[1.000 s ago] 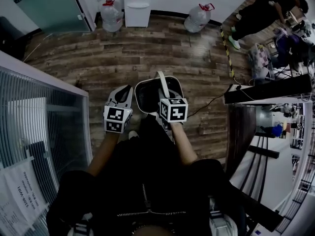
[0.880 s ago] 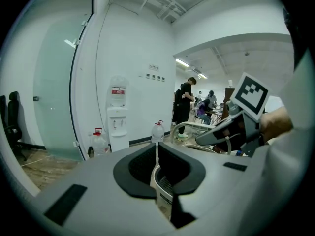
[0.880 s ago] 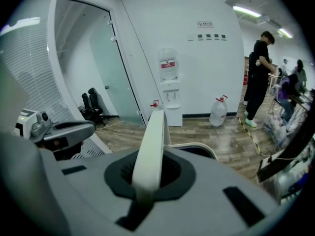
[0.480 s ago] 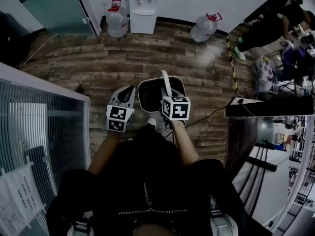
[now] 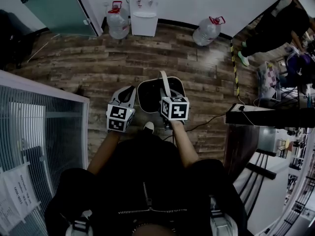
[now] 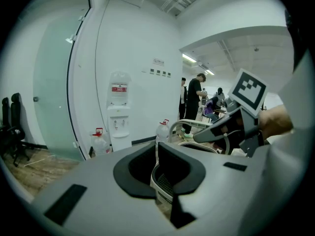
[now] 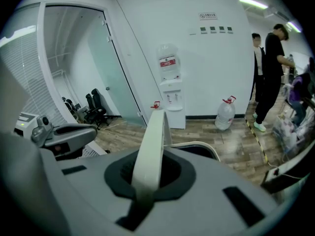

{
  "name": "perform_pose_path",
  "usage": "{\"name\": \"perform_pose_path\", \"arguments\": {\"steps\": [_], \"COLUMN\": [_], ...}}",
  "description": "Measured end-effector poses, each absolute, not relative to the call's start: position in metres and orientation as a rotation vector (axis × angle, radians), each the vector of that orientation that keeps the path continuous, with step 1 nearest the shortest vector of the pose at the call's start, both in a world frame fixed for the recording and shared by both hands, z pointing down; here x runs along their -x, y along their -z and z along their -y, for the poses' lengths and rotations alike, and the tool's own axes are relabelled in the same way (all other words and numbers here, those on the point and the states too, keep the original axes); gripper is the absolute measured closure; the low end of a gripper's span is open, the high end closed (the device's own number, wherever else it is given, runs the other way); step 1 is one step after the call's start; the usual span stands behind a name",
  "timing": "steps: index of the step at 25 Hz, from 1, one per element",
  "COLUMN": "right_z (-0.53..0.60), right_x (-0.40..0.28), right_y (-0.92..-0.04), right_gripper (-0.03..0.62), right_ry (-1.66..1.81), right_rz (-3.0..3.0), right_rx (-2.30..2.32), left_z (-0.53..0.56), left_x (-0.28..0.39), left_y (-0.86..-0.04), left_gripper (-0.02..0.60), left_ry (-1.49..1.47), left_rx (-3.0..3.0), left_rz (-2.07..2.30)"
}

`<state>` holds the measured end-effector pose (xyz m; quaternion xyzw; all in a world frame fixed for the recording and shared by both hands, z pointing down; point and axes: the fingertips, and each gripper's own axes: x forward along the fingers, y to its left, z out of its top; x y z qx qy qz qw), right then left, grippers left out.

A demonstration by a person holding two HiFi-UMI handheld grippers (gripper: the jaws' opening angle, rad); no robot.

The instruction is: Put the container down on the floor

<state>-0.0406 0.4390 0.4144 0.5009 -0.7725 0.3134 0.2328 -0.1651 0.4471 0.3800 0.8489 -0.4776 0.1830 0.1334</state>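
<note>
Brown wood floor (image 5: 74, 68) fills the top of the head view. Mid frame, the container (image 5: 150, 100) has hardly moved, so I think it is not down yet. The right gripper (image 5: 166, 95) fingers stay clamped on its handle (image 7: 150, 141). Only the left gripper (image 6: 157, 163) view shows those fingers pinching the rim (image 6: 160, 186).

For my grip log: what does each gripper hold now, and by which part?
The right gripper is shut on the arched handle of the container. The left gripper seems to clamp the container's left rim.
</note>
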Motion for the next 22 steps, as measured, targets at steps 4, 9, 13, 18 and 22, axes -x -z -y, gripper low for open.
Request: {"name": "perform_pose_path", "arguments": {"steps": [4, 9, 13, 18, 22], "right_z": [-0.434, -0.430, -0.425, -0.404, -0.379], "right_x": [0.033, 0.023, 0.015, 0.013, 0.019], "right_y": [-0.423, -0.430, -0.435, -0.434, -0.433], "right_gripper": [0.580, 0.580, 0.580, 0.580, 0.580], "right_ry": [-0.870, -0.894, -0.911, -0.933, -0.928], "right_rz": [2.116, 2.102, 2.090, 2.080, 2.086], "right_rx": [-1.357, -1.350, -1.346, -1.362, -1.380], "left_z": [-0.441, -0.436, -0.425, -0.398, -0.366], "left_x": [0.155, 0.146, 0.140, 0.137, 0.142], "left_y": [-0.384, -0.385, -0.385, -0.382, -0.381], "left_gripper": [0.555, 0.555, 0.555, 0.555, 0.555], "left_ry": [-0.564, -0.579, -0.564, -0.540, -0.518], "left_rx": [-2.456, -2.451, -2.449, -2.451, -2.457], "left_rz": [1.380, 1.376, 1.383, 1.378, 1.375]}}
